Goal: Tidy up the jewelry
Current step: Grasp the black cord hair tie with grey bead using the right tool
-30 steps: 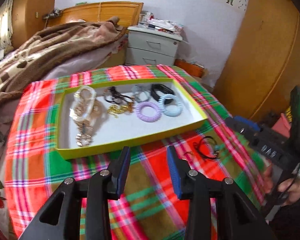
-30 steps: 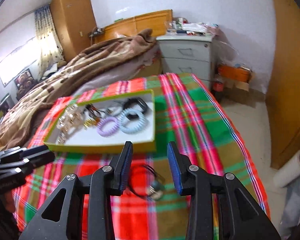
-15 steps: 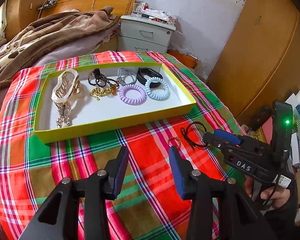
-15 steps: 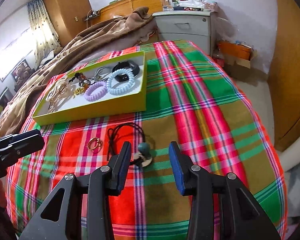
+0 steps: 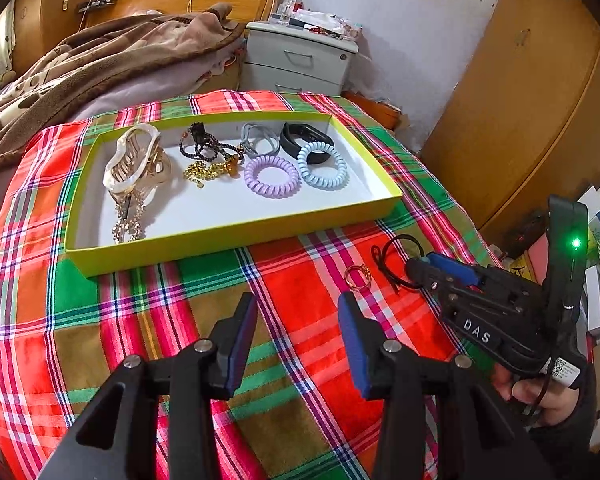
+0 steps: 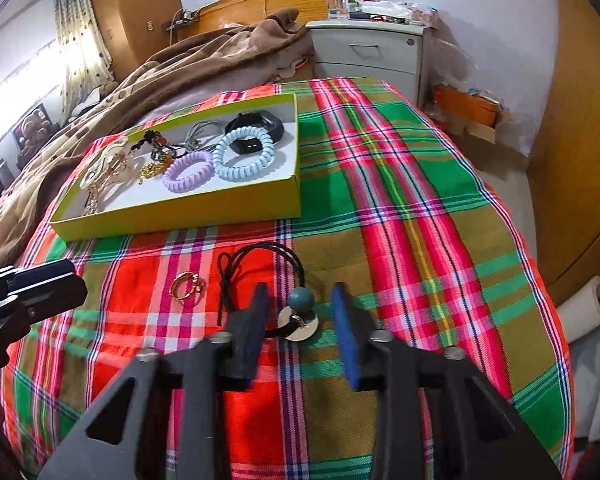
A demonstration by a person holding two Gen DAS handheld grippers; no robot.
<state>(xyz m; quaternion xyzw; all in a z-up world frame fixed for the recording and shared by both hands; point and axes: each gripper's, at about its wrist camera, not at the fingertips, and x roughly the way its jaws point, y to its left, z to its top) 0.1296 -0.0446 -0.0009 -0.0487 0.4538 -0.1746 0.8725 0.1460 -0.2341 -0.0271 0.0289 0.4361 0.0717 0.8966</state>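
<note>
Two closing fingers [image 6: 342, 312], bead hair tie [image 6: 301, 300] between, untouched

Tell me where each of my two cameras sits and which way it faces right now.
Left wrist: on the left gripper, angled down over the plaid cloth at the yellow tray; right gripper and a hand show at right.
Right wrist: on the right gripper, angled down at the black cord with teal bead; its jaws are closing around it, pads not touching; left gripper shows at left edge.
Shared: tray, gold ring, cord, bed, nightstand.
</note>
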